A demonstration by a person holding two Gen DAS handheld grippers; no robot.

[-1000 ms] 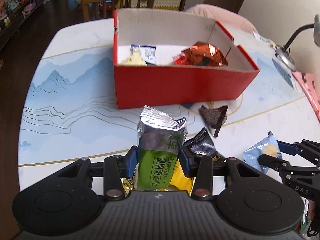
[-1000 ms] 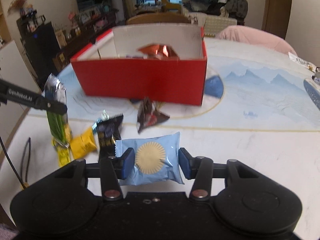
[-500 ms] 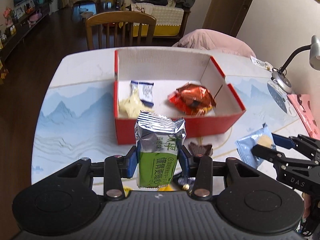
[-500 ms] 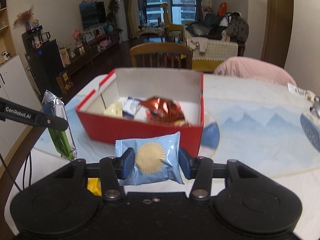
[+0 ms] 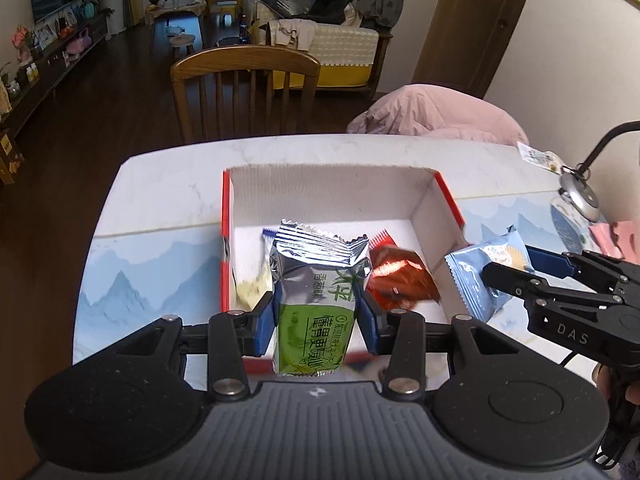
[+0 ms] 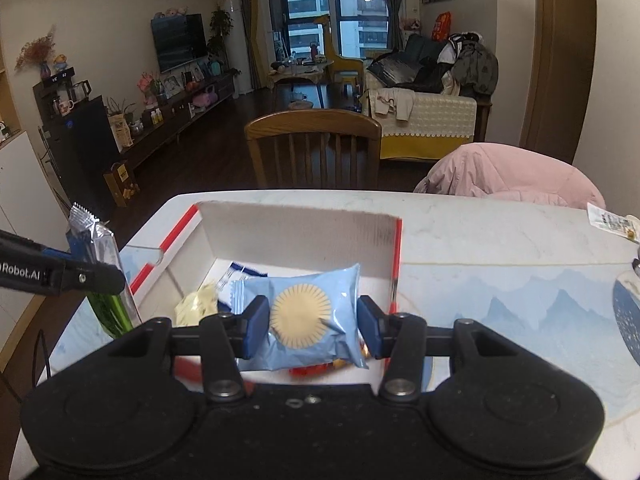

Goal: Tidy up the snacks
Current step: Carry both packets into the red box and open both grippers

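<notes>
Snacks go in cleanly if the left gripper (image 5: 317,316), clenched on the green packet (image 5: 316,312), and the right gripper (image 6: 311,326), grasping the blue packet (image 6: 306,322), release low over the red box (image 5: 448,200) mid-frame.

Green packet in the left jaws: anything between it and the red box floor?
Nothing solid blocks it. The green packet hangs over the open red box; below lie only an orange wrapper and a pale snack, with bare floor behind.

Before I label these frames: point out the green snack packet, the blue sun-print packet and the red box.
green snack packet (image 5: 316,312), left wrist view, green front panel.
blue sun-print packet (image 6: 304,316), right wrist view, yellow sun print.
red box (image 5: 332,184), left wrist view, inside of far wall.
</notes>
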